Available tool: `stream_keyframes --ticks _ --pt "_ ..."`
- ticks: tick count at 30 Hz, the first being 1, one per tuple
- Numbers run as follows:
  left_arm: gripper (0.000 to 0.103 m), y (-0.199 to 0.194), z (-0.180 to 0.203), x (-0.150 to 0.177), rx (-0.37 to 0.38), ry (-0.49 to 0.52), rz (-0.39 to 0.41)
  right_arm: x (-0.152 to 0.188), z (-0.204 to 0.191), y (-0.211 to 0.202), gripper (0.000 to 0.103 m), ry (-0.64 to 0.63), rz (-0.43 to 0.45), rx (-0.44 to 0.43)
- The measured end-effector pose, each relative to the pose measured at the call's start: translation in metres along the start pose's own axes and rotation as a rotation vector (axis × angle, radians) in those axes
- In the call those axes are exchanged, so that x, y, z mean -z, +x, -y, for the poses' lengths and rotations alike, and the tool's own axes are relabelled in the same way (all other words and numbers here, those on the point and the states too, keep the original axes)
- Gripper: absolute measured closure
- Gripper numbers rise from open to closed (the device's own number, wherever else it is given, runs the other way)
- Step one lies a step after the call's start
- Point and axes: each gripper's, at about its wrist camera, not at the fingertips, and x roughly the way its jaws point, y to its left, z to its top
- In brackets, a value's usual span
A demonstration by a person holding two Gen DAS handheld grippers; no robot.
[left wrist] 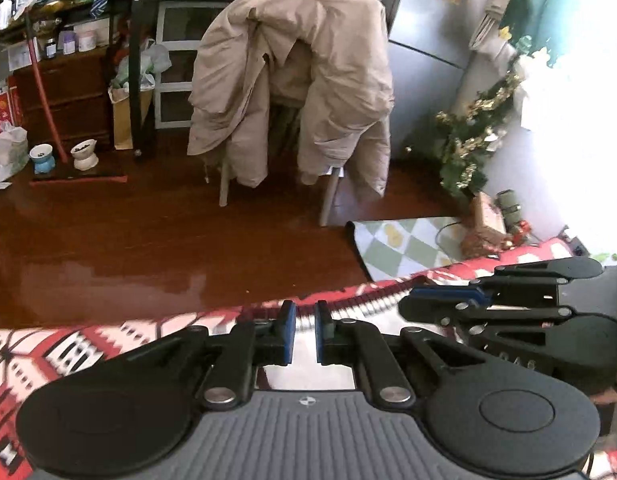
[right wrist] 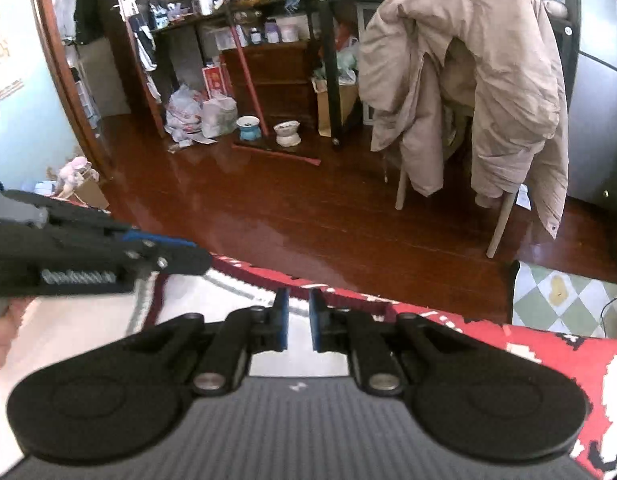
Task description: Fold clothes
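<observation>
where red blanket (left wrist: 108,340) ends, glossy floor (left wrist: 148,248)

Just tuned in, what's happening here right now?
A person holds both grippers side by side over a red-and-white patterned cloth at its far edge, with wooden floor beyond. The left gripper and right gripper each have a narrow gap between the pads, with cloth showing behind it; whether either pinches the cloth is unclear. No fold is visible yet. A beige coat hangs on a chair, untouched.
</observation>
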Motion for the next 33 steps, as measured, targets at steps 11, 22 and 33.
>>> stream_keyframes --ticks 11,22,33 --pt "0.094 -0.047 -0.038 0.06 -0.066 -0.032 -0.063 0.061 0.044 -0.087 0.091 -0.071 -0.069 0.116" --pt "0.094 -0.007 -0.053 0.034 -0.135 -0.02 -0.016 0.064 0.072 -0.063 0.09 -0.019 -0.059 0.172" --pt "0.093 -0.013 -0.08 0.011 -0.135 -0.151 0.061 0.031 0.119 -0.034 0.086 0.206 0.013 0.189"
